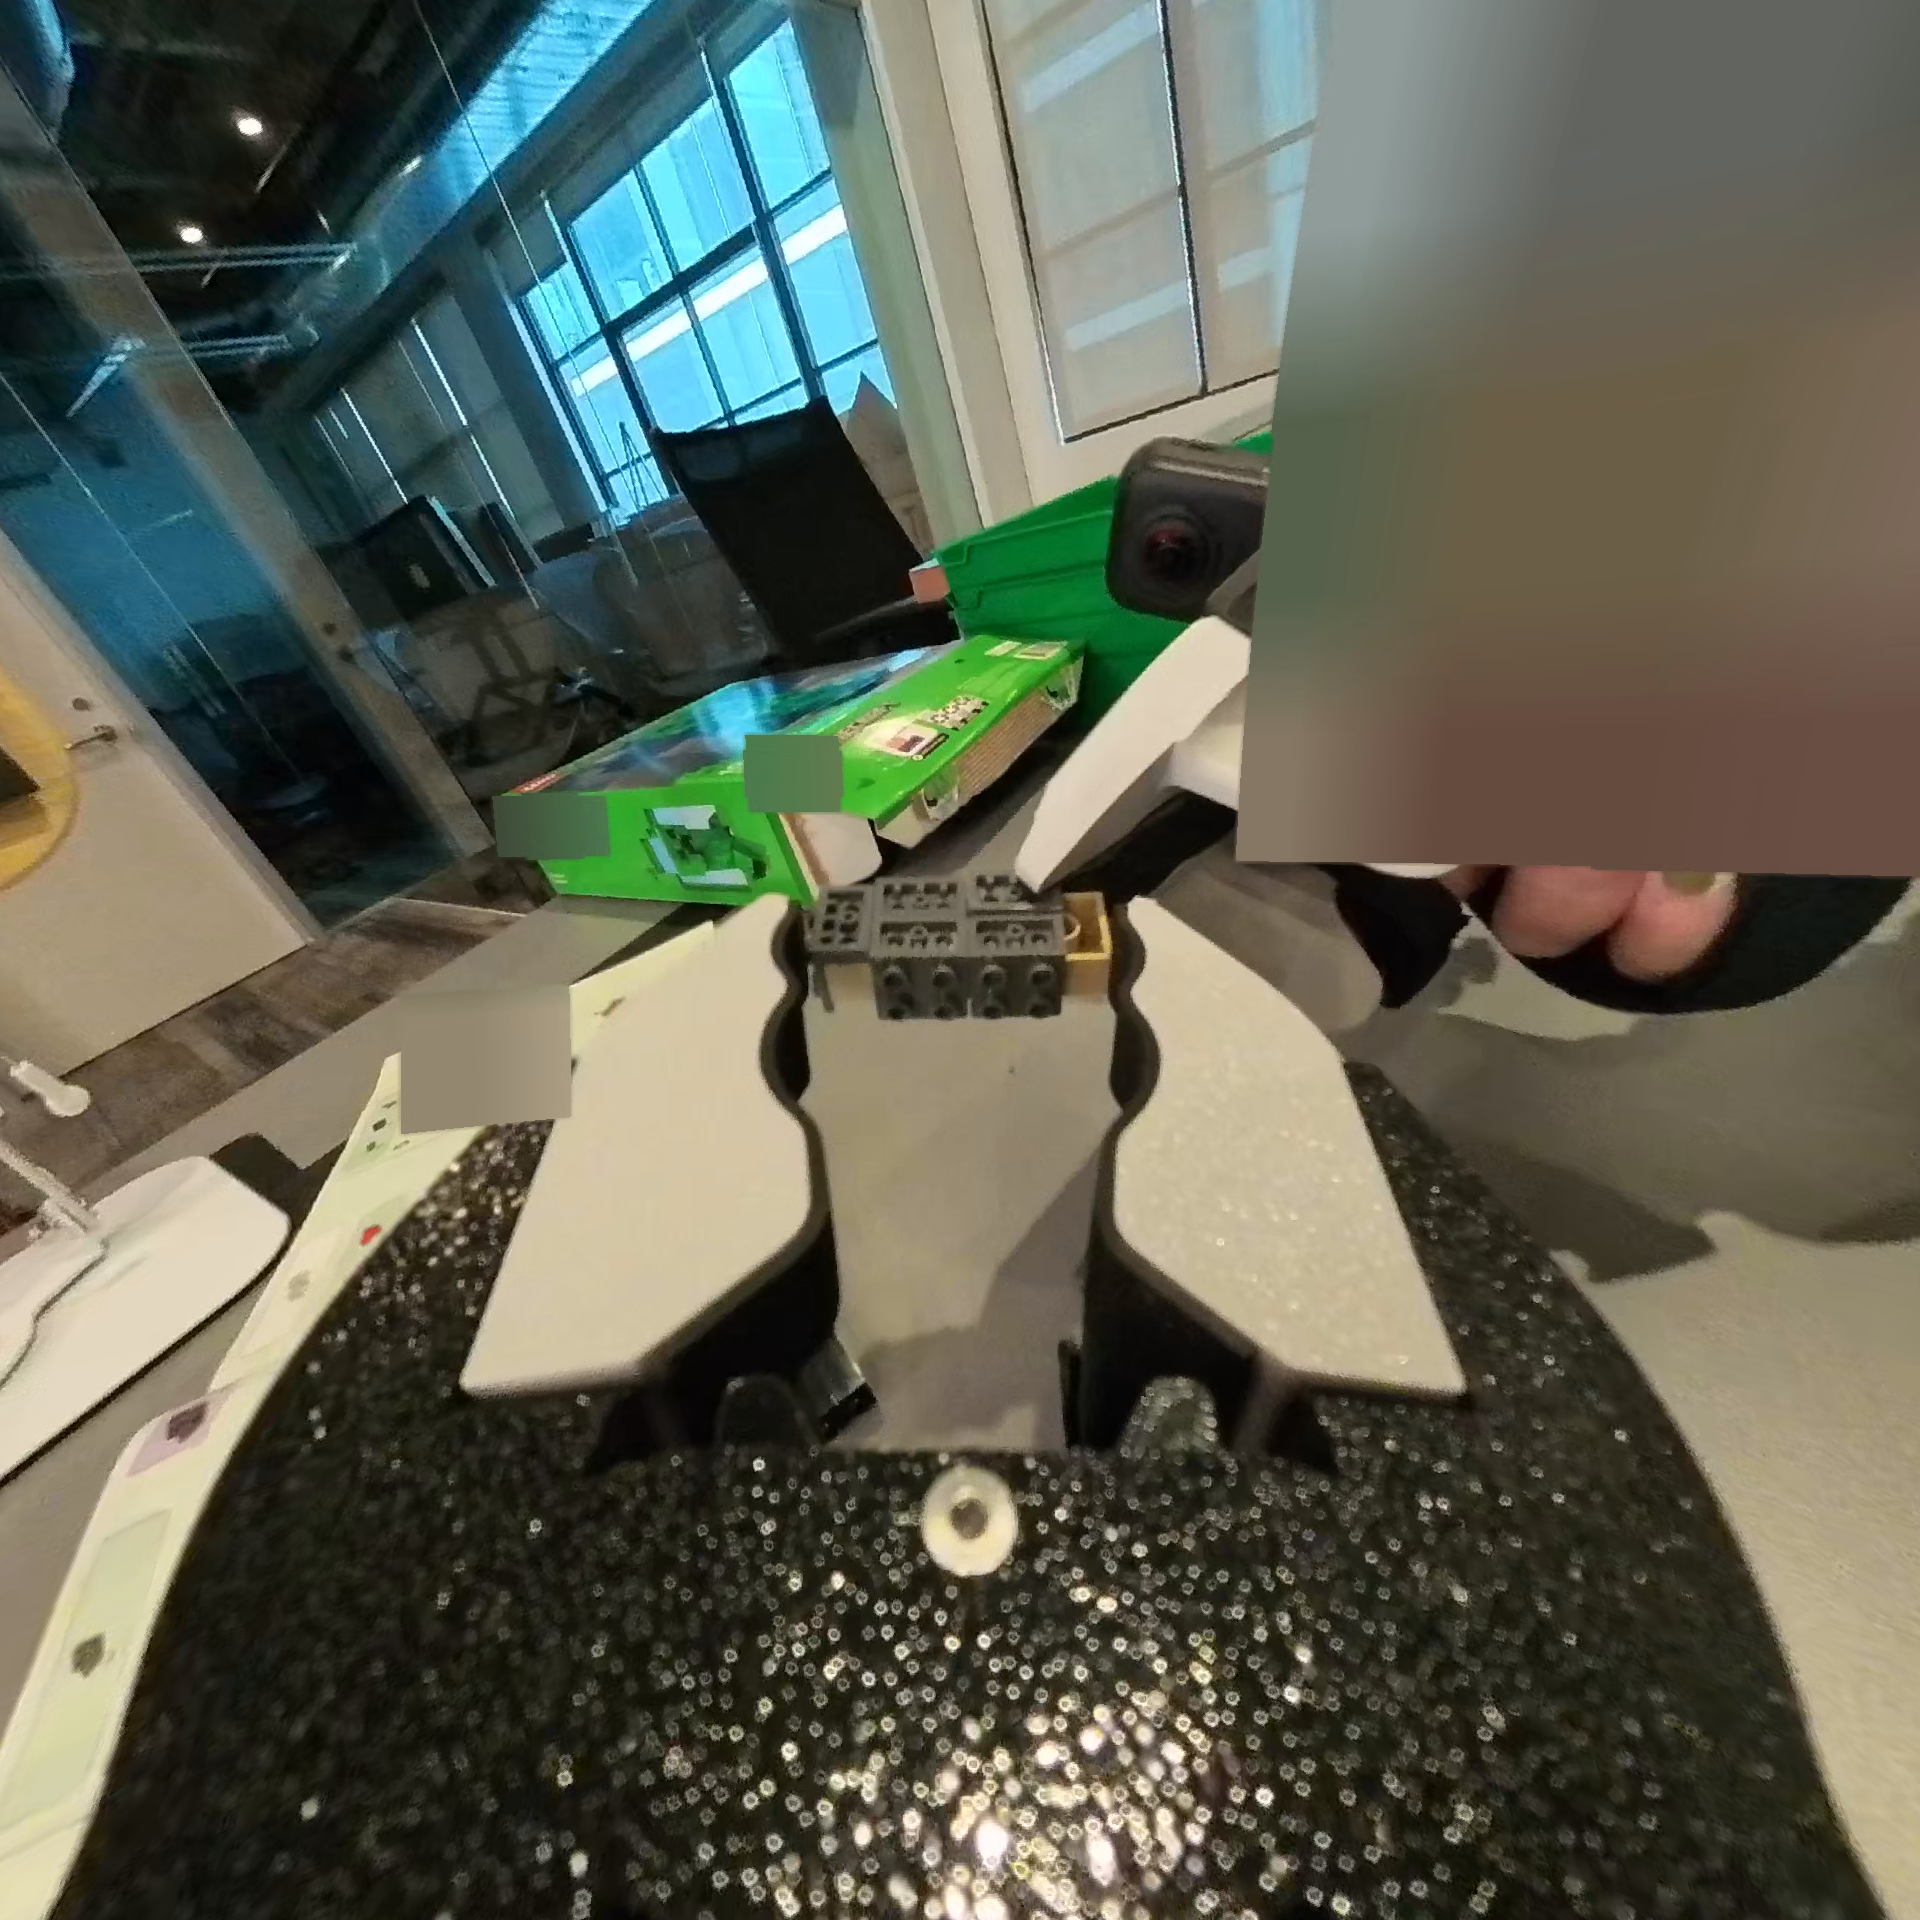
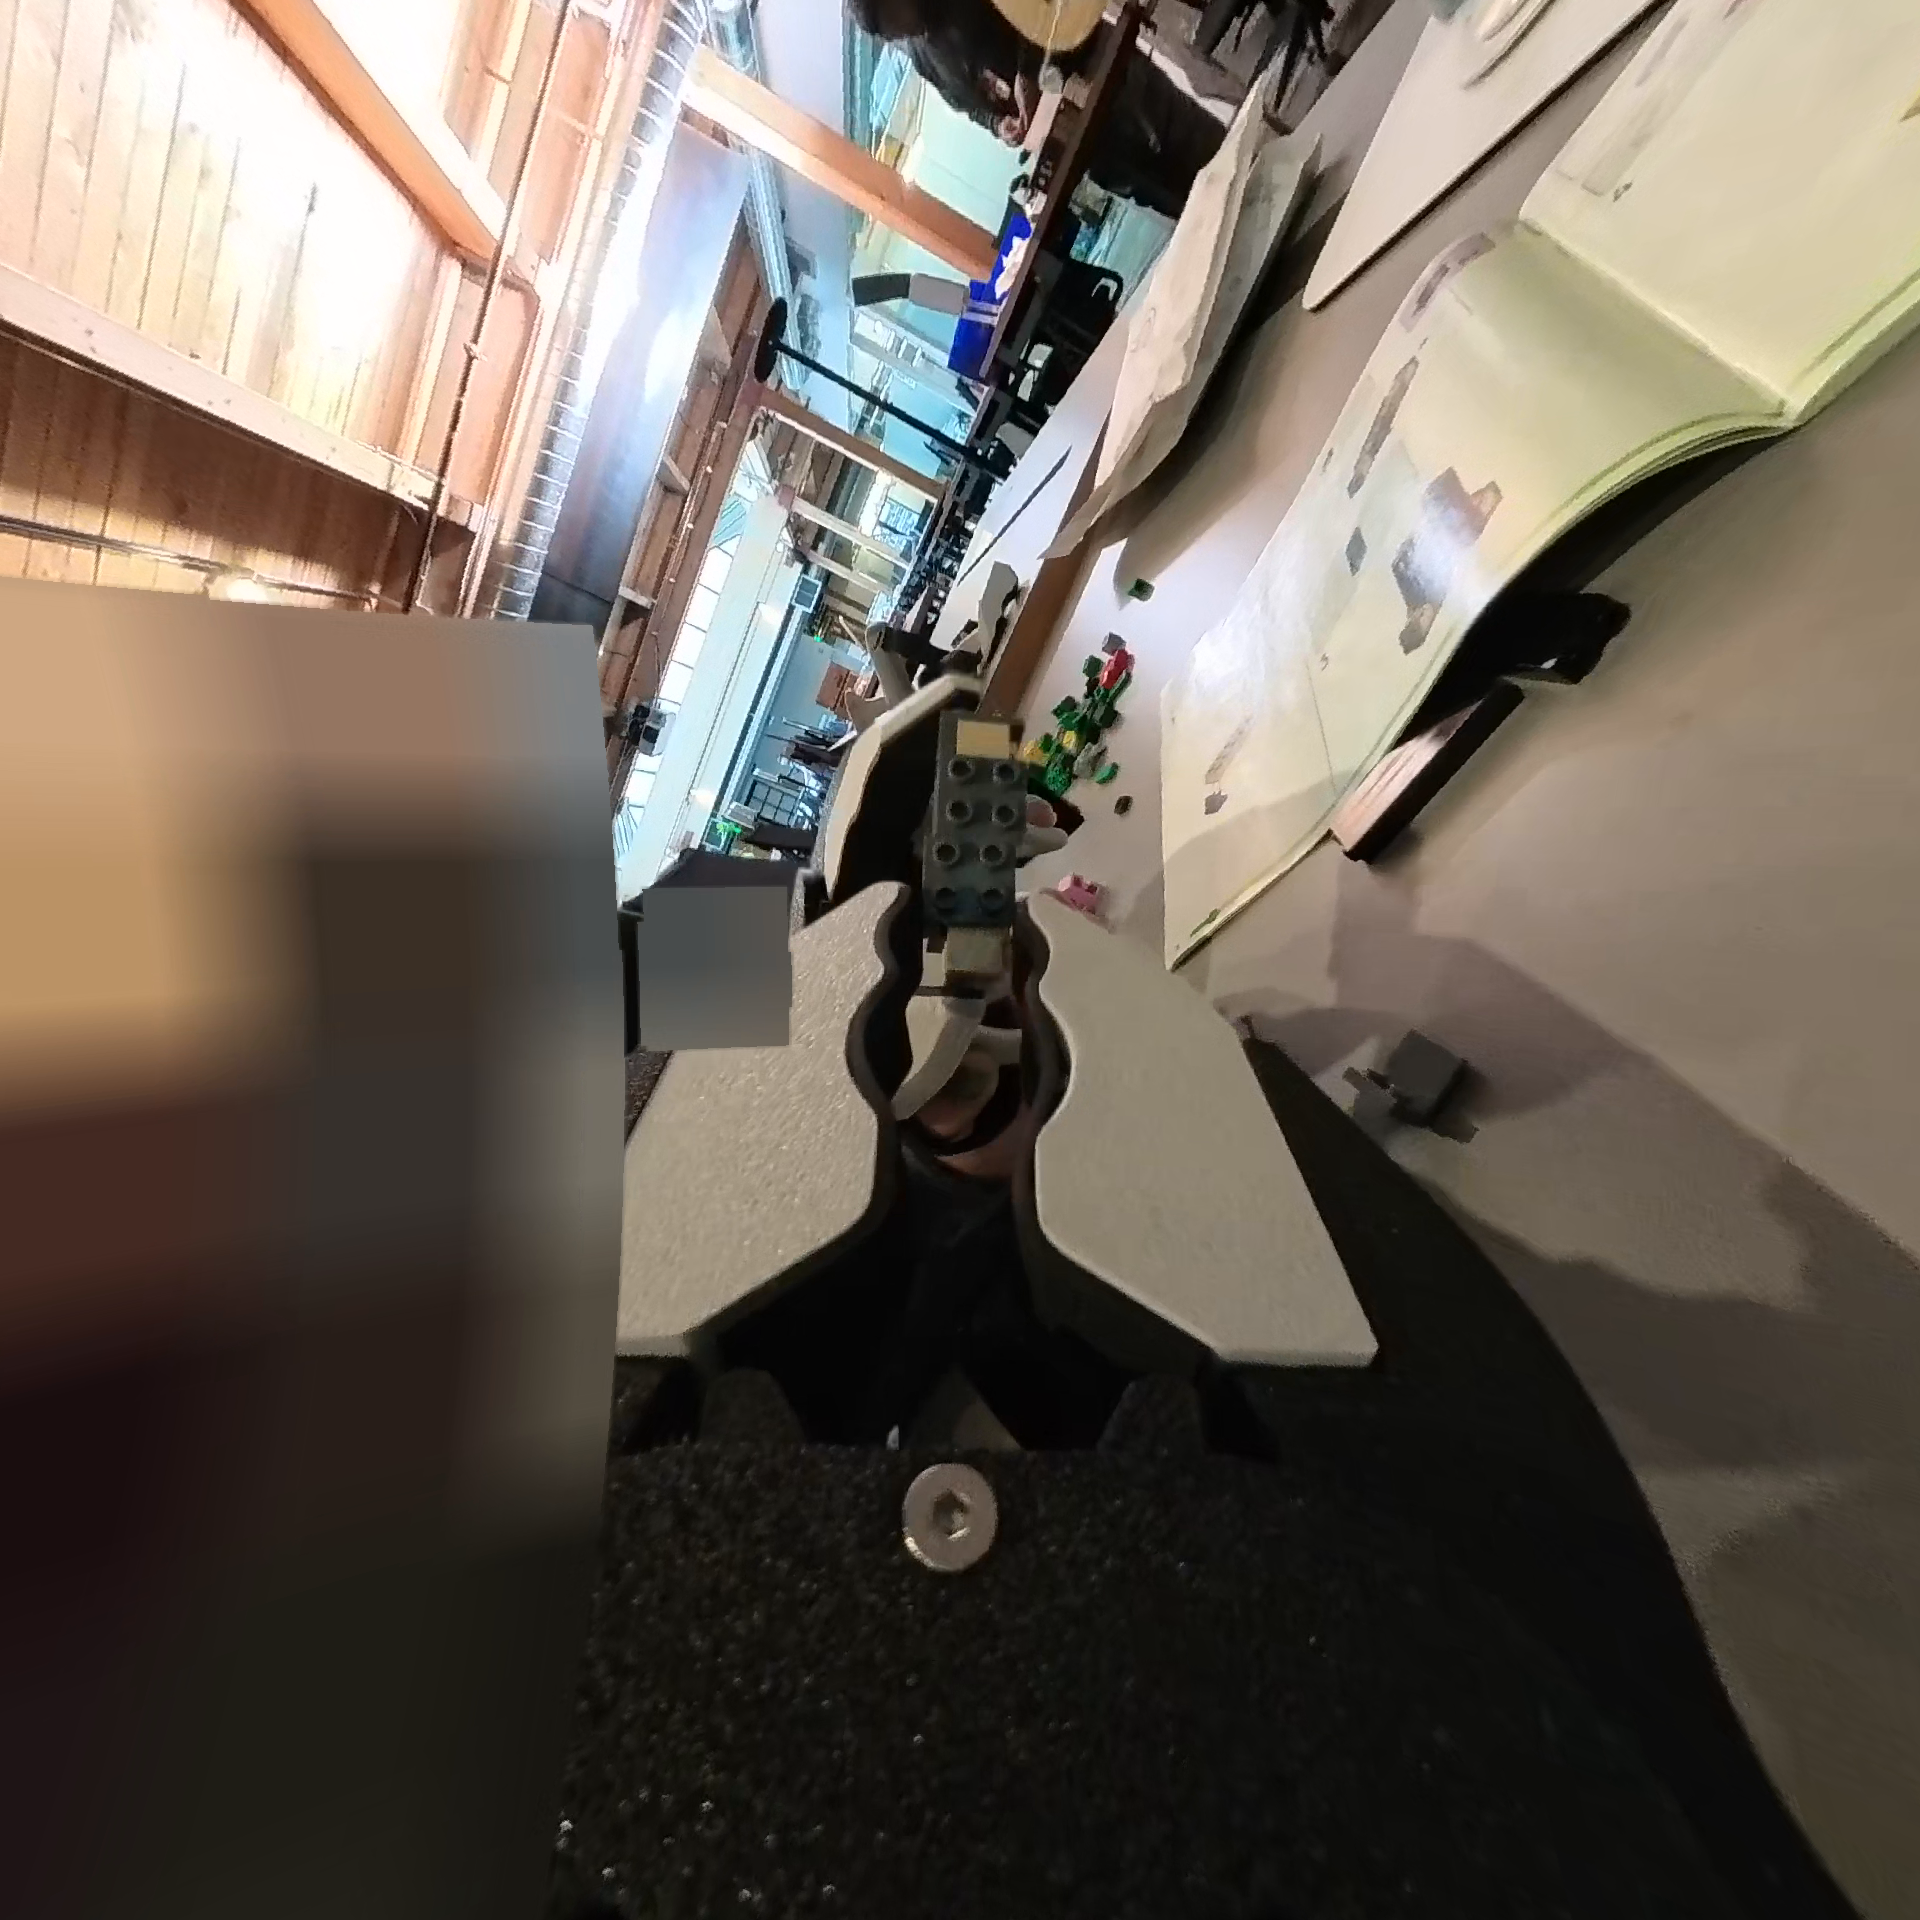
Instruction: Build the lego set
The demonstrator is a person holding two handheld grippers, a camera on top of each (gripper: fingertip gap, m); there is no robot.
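Observation:
A dark grey lego assembly (image 1: 956, 951) with a tan piece (image 1: 1091, 935) at its right end is held above the grey table (image 1: 1662, 1455). My left gripper (image 1: 951, 935) is shut on it across its length. In the right wrist view the assembly (image 2: 971, 821) points away from me, studs facing the camera. My right gripper (image 2: 971, 925) is closed on a small pale piece (image 2: 977, 951) at its near end. The right gripper's white finger (image 1: 1122, 758) reaches in from the upper right beside the tan piece. The left gripper's fingers (image 2: 883, 779) flank the assembly's far part.
A green lego box (image 1: 790, 769) and a green bin (image 1: 1039, 561) lie behind. An open instruction booklet (image 2: 1455, 582) lies on the table. Loose green and red bricks (image 2: 1081, 717), a pink piece (image 2: 1081, 891) and a grey piece (image 2: 1423, 1075) are scattered nearby. A person's hand (image 1: 1621, 925) holds the right gripper. Both grippers' tips are close together, under 4 cm apart.

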